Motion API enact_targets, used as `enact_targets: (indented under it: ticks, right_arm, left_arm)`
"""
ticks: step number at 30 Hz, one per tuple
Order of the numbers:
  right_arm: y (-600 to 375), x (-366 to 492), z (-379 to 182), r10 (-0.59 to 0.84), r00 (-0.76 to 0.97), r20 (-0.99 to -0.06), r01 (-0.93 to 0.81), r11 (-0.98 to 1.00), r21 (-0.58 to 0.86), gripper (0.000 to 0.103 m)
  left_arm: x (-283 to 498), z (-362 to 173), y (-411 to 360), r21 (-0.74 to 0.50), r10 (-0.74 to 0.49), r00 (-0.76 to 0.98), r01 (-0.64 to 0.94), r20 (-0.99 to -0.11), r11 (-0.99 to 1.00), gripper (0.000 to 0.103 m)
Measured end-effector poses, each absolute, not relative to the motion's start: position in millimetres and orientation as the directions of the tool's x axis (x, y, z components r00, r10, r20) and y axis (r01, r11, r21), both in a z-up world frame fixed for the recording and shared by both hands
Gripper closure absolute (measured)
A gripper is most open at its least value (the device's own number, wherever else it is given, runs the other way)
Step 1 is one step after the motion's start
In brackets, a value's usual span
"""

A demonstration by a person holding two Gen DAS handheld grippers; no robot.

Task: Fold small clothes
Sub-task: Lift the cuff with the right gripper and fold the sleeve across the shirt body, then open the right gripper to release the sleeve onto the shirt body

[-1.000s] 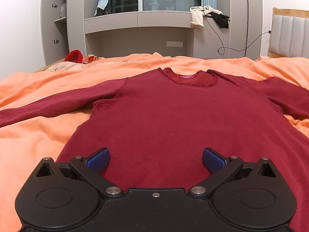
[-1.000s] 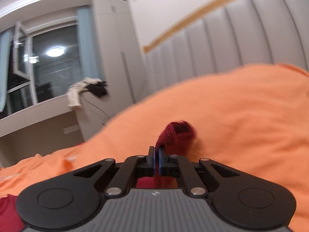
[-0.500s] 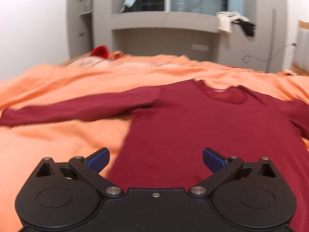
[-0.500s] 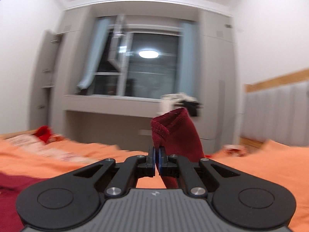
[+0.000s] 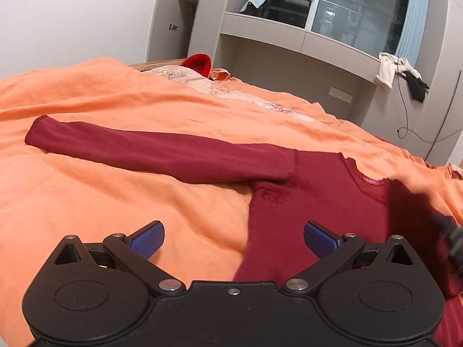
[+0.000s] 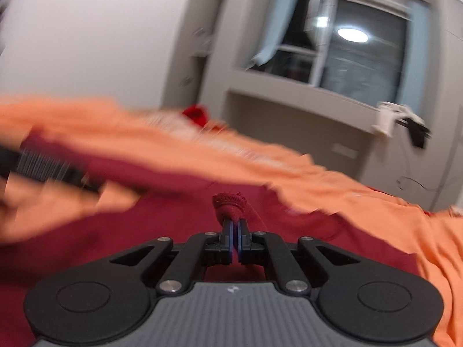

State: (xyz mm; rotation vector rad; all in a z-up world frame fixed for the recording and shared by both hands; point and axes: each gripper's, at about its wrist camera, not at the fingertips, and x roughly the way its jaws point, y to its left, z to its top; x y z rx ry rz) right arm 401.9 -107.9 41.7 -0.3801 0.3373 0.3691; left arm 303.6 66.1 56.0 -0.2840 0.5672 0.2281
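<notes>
Your right gripper [image 6: 235, 228] pinches the cuff [image 6: 229, 202] over the dark red long-sleeved top [image 5: 332, 202] spread on the orange bedspread [image 5: 115, 202]; your left gripper [image 5: 233, 235] gapes empty. Swing hastily and the sleeve lands crooked or drags the body askew.

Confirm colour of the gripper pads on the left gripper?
Blue pads, clearest in the left wrist view.

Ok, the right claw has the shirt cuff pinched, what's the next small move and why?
Probably lower the cuff onto the shirt body and release: the right claw holds it above the torso, while the other sleeve lies outstretched.
</notes>
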Motion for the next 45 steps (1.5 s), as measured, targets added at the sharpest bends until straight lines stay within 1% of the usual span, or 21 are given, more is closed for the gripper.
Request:
enact_targets:
  ticks: [5,6,7,8,9,10,12,13,15,18,21,24,27,30,32,34,37,40,45]
  right_arm:
    - [-77,385,19,0.3,0.845,-0.443,-0.494,0.758,-0.427,0.099]
    - [-73,381,15,0.312,0.833,-0.456,-0.515,0.737,-0.437,0.095]
    - [-72,377,12,0.324,0.822,-0.468,-0.535,0.72,-0.442,0.094]
    - [-72,370,9,0.337,0.811,-0.478,-0.555,0.703,-0.446,0.09]
    - [-73,363,6,0.349,0.802,-0.485,-0.571,0.688,-0.448,0.081]
    - [-77,358,6,0.355,0.799,-0.486,-0.577,0.68,-0.452,0.075]
    - [-87,348,7,0.361,0.804,-0.473,-0.574,0.68,-0.457,0.054]
    - [-95,346,8,0.366,0.805,-0.468,-0.574,0.683,-0.452,0.05]
    - [-114,341,14,0.36,0.816,-0.453,-0.556,0.702,-0.445,0.033]
    - [-142,335,20,0.333,0.844,-0.421,-0.511,0.741,-0.436,0.022]
    - [-165,334,20,0.284,0.871,-0.401,-0.451,0.786,-0.423,0.014]
    - [-187,336,18,0.242,0.893,-0.38,-0.383,0.852,-0.357,0.009]
    - [-203,337,18,0.218,0.893,-0.393,-0.348,0.889,-0.298,0.005]
    - [-212,330,18,0.192,0.906,-0.378,-0.317,0.899,-0.303,0.001]
    - [-219,322,17,0.181,0.911,-0.37,-0.305,0.9,-0.31,0.0]
    - [-225,324,15,0.176,0.911,-0.374,-0.302,0.901,-0.311,0.0]
    - [-233,323,16,0.163,0.914,-0.373,-0.288,0.906,-0.311,0.0]
    - [-243,323,19,0.146,0.919,-0.365,-0.264,0.917,-0.298,0.0]
    - [-258,324,19,0.124,0.919,-0.375,-0.23,0.939,-0.254,0.0]
  left_arm:
    - [303,57,70,-0.231,0.115,0.828,-0.283,-0.549,0.931,0.001]
    - [303,57,70,-0.236,0.109,0.831,-0.277,-0.546,0.932,0.001]
    - [303,56,70,-0.241,0.1,0.834,-0.269,-0.542,0.932,0.001]
    - [303,56,69,-0.246,0.093,0.837,-0.262,-0.539,0.933,0.001]
    - [303,55,68,-0.252,0.082,0.839,-0.253,-0.538,0.934,0.001]
    - [303,53,67,-0.254,0.075,0.84,-0.246,-0.538,0.935,0.001]
    - [304,51,64,-0.26,0.057,0.842,-0.229,-0.537,0.938,0.001]
    - [305,50,62,-0.263,0.048,0.843,-0.22,-0.536,0.939,0.001]
    - [306,48,57,-0.27,0.017,0.849,-0.187,-0.527,0.945,0.001]
    - [308,46,46,-0.289,-0.052,0.867,-0.108,-0.495,0.951,0.001]
    - [308,45,31,-0.265,-0.085,0.878,-0.049,-0.471,0.963,0.001]
    - [311,44,19,-0.259,-0.103,0.883,-0.022,-0.457,0.966,0.001]
    - [316,43,9,-0.315,-0.127,0.894,-0.016,-0.43,0.949,0.001]
    - [328,39,-5,-0.315,-0.118,0.88,-0.037,-0.46,0.948,0.001]
    - [335,33,-12,-0.316,-0.117,0.869,-0.048,-0.482,0.948,0.001]
    - [342,27,-19,-0.307,-0.117,0.846,-0.057,-0.521,0.95,0.001]
    - [343,18,-29,-0.259,-0.117,0.821,-0.038,-0.558,0.965,0.001]
    - [341,12,-37,-0.139,-0.05,0.791,-0.044,-0.609,0.989,0.001]
    - [326,6,-37,-0.05,-0.001,0.781,-0.039,-0.625,0.998,0.001]
